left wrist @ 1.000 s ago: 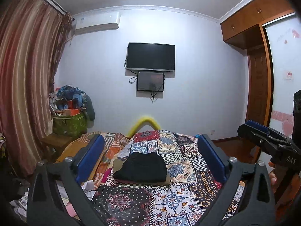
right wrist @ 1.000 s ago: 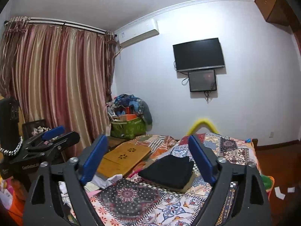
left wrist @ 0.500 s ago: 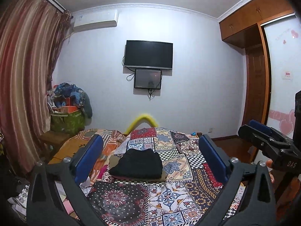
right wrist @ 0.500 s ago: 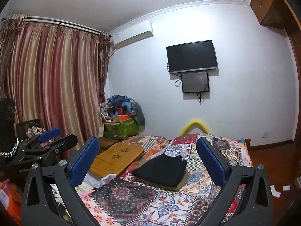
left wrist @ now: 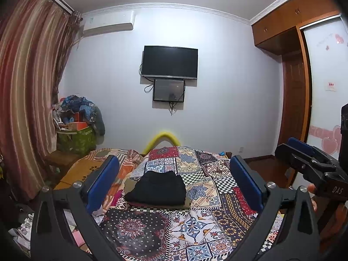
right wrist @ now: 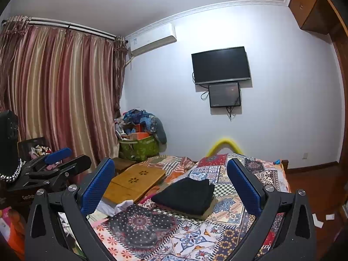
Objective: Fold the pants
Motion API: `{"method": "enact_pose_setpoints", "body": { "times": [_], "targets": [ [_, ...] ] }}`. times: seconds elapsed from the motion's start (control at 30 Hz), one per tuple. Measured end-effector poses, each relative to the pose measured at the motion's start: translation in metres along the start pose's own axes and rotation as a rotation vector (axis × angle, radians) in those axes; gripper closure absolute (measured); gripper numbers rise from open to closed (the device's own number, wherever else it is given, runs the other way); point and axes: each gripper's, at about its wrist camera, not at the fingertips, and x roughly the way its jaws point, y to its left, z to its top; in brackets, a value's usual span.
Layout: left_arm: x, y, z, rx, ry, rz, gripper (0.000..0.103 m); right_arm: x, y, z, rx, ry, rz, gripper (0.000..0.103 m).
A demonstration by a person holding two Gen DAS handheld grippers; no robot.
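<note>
Black pants (left wrist: 157,188) lie folded into a neat rectangle on top of an olive folded garment (left wrist: 130,183), in the middle of a bed with a patchwork cover (left wrist: 208,198). My left gripper (left wrist: 174,180) is held back from the stack and above the bed, open, with nothing between its blue pads. In the right wrist view the same black pants (right wrist: 187,193) lie beyond my right gripper (right wrist: 170,183), which is open wide and empty. Each gripper appears at the edge of the other's view: right gripper (left wrist: 308,161), left gripper (right wrist: 56,163).
A wooden lap tray (right wrist: 134,180) and loose white cloth (right wrist: 121,205) lie on the bed's left side. A green box piled with clothes (right wrist: 141,134) stands by the striped curtain (right wrist: 56,95). A TV (left wrist: 169,63) hangs on the far wall; a wardrobe (left wrist: 293,69) is at right.
The right gripper's jaws spread wider. Both views tilted slightly upward, so the bed and folded stack sit a little lower in frame. The pants stack has not moved.
</note>
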Motion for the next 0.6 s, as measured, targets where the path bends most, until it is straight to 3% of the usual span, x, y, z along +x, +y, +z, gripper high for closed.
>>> {"method": "enact_pose_setpoints", "body": {
  "times": [0.6],
  "targets": [
    [-0.0011,-0.0047,0.0001,0.010,0.000,-0.015,0.000,-0.0054,-0.0007,0.0039,-0.010,0.000,-0.006,0.000]
  ]
}}
